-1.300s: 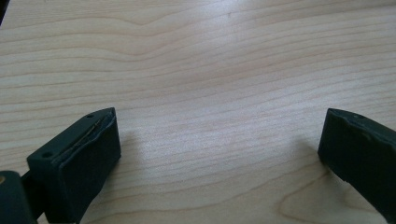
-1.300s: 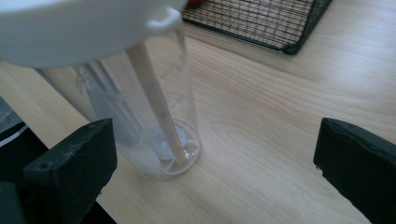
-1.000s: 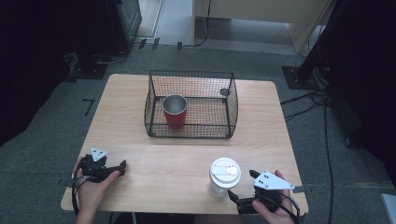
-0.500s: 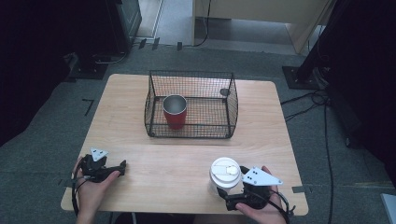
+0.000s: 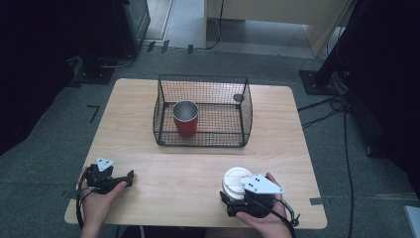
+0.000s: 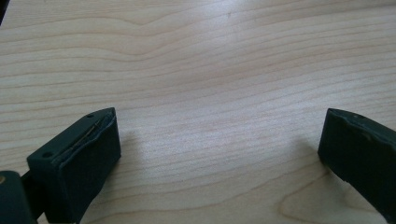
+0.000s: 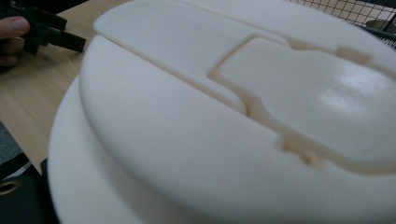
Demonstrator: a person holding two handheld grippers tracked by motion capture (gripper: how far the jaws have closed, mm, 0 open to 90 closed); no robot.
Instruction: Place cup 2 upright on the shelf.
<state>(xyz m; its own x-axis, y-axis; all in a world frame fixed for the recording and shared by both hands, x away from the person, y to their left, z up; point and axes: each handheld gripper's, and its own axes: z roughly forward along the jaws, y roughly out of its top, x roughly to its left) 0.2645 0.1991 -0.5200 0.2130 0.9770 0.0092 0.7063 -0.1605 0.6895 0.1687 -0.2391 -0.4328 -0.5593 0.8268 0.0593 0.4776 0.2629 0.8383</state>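
Right gripper (image 5: 233,198) closing around one white lidded cup (image 5: 236,179); left gripper (image 5: 130,176) wide; one red cup (image 5: 185,119) in one wire basket (image 5: 246,106).

White lid (image 5: 236,177) on the cup; red cup (image 5: 185,119) in the black wire basket (image 5: 245,116); pale wood-grain table (image 5: 138,114).

Wire basket with a red cup on a wooden table

A black wire basket (image 5: 203,111) stands at the far middle of the light wooden table (image 5: 133,114), and a red cup (image 5: 185,119) with a metal-grey inside stands upright in its left part. A small dark round thing (image 5: 238,97), too small to tell, lies at the basket's far right corner. Black cables (image 5: 341,106) trail over the grey carpet to the right of the table.
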